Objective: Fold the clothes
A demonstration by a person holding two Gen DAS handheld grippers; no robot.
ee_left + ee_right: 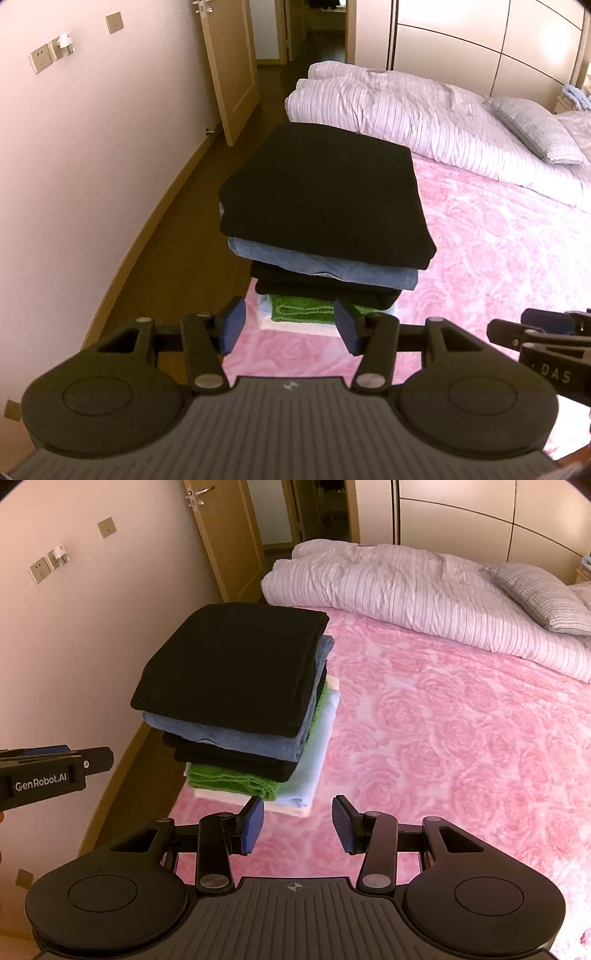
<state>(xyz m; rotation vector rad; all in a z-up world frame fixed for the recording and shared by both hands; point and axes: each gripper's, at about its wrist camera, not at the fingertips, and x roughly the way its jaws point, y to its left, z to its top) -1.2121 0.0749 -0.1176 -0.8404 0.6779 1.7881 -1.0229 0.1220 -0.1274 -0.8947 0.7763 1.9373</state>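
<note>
Both pairs of blue-padded jaws are standing wide apart with nothing between them. The left gripper [290,325] is angling downward over the pink rose-patterned bedspread [498,258], its tips just short of the pile of folded clothes [325,221] at twelve o'clock. The right gripper [297,821] is tilting down the same way beside it, the pile sitting at about eleven o'clock from its pads and apart from them.

Seen from the right wrist camera, the left gripper is poking in at nine o'clock, with only a sliver of the person's hand showing at the frame edge. From the left wrist camera, the right gripper is entering at three o'clock, largely cut off.

The pile is resting at the near corner of the bed: a black garment [229,672] on top, a blue denim piece [236,738] under it, more black folds below, then a green towel [229,781], a pale blue sheet [317,753] and a cream layer at the bottom. How many black pieces are lying in the middle is hard to make out.

A rolled striped quilt [406,590] is lying across the bed at one o'clock, a grey pillow [543,594] beside it at two o'clock. Wardrobe doors [480,33] are standing behind, and an open door [232,66] at eleven o'clock.
</note>
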